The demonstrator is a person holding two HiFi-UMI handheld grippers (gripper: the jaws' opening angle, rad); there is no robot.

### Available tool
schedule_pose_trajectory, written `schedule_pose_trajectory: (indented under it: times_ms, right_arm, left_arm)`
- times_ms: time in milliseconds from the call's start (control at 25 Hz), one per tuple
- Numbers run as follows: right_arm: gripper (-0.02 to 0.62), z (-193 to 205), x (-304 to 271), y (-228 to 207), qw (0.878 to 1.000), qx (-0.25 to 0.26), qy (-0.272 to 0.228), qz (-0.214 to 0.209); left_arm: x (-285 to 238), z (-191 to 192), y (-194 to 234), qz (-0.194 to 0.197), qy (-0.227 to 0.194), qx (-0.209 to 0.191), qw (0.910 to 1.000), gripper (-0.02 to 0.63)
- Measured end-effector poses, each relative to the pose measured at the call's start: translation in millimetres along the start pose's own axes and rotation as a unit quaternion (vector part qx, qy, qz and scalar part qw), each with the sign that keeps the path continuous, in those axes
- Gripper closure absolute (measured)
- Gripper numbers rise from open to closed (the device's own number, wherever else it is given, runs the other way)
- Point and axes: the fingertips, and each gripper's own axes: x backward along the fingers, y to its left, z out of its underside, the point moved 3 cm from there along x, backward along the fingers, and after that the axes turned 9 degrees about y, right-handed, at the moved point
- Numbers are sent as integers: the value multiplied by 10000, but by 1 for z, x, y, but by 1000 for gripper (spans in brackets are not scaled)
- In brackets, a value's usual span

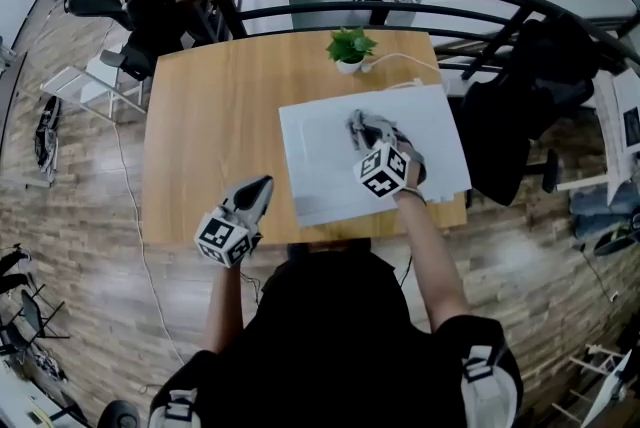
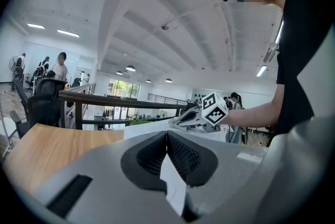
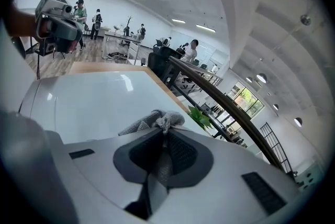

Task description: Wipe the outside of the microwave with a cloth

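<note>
Wooden bench (image 1: pixel 205 131): filling the frame's centre in the head view, carrying everything below.
White microwave (image 1: pixel 320 171): sitting on the bench, centre-right, its flat top facing up.
Right gripper (image 3: pixel 166 134): resting over the microwave's top, fingers clenching a fold of the cloth.
Left gripper (image 1: pixel 260 190): hanging at lower left above the bench's near edge, fingers pressing together on nothing.
Grey cloth (image 1: pixel 360 125): lying bunched on the microwave's top.
Small potted plant (image 1: pixel 350 47): standing at the bench's far edge, top centre.
</note>
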Motion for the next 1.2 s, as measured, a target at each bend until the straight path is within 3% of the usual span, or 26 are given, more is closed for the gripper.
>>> schedule_pose_trajectory:
  times_ms: [1200]
  right_arm:
    - [571,106,16,-89,9999,-27,130,78]
  left_arm:
    - [-48,-13,-67,-377,-109,-36,9992,603]
